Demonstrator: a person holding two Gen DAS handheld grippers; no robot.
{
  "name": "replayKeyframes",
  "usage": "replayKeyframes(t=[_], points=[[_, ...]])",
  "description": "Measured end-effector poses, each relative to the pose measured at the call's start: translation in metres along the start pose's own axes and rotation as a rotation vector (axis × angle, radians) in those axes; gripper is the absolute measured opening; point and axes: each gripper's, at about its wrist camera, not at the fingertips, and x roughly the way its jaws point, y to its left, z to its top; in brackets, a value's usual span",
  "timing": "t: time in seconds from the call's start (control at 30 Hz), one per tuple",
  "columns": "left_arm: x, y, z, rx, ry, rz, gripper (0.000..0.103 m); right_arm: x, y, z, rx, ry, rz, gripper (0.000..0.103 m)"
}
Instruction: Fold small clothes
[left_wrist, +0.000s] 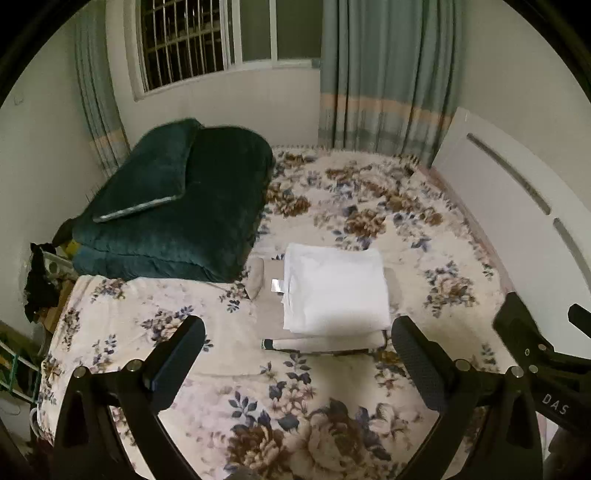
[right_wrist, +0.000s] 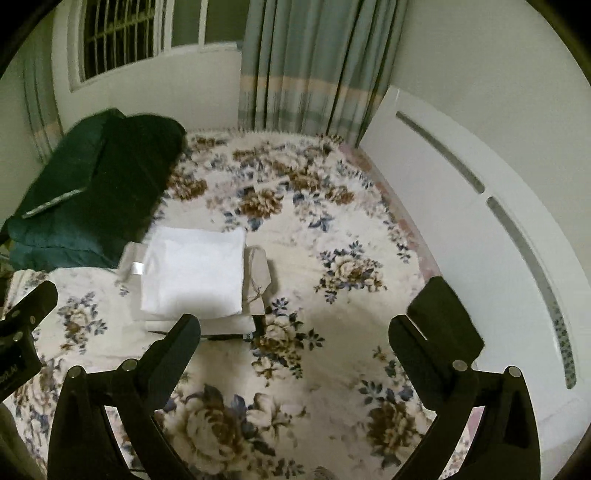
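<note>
Clothes (left_wrist: 334, 291) sit in a neat folded pile in the middle of the bed. The top one is white. Under it you can see a beige piece (left_wrist: 269, 306) and one more white layer at the bottom edge. A small shiny tag (left_wrist: 277, 285) sticks out on one side of the pile. The pile rests on the flowery blanket (left_wrist: 369, 406) that covers the bed.

Your left gripper (left_wrist: 297, 349) hangs above the blanket, on the near side of the pile. Its two fingers are wide apart and nothing is between them. Your right gripper (right_wrist: 295, 334) is the same, fingers spread wide and holding nothing, just beside the pile.

A dark green quilt (left_wrist: 192, 218) lies folded close behind the pile, by the wall. Farther back are striped curtains (left_wrist: 384, 74) and a window with bars (left_wrist: 181, 37). A white headboard (right_wrist: 461, 177) runs along the side of the bed.
</note>
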Motion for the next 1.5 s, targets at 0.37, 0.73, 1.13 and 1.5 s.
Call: replayKeyframes(t=[0.37, 0.73, 1.13, 1.5], points=[[-0.129, 0.001, -0.022, -0.031, -0.092, -0.01, 0.103, -0.171, -0.027, -0.036, 0.004, -0.146, 0.047, 0.103], [-0.193, 0.003, -0.047, -0.035, -0.136, 0.002, 0.103, -0.252, -0.05, -0.064, -0.001, -0.217, 0.057, 0.103], [-0.218, 0.004, -0.063, -0.045, -0.155, 0.004, 0.103, -0.28, -0.054, -0.075, -0.017, -0.247, 0.085, 0.103], [-0.228, 0.006, -0.061, -0.047, -0.179, 0.012, 0.103, -0.284, -0.053, -0.074, -0.026, -0.256, 0.09, 0.103]])
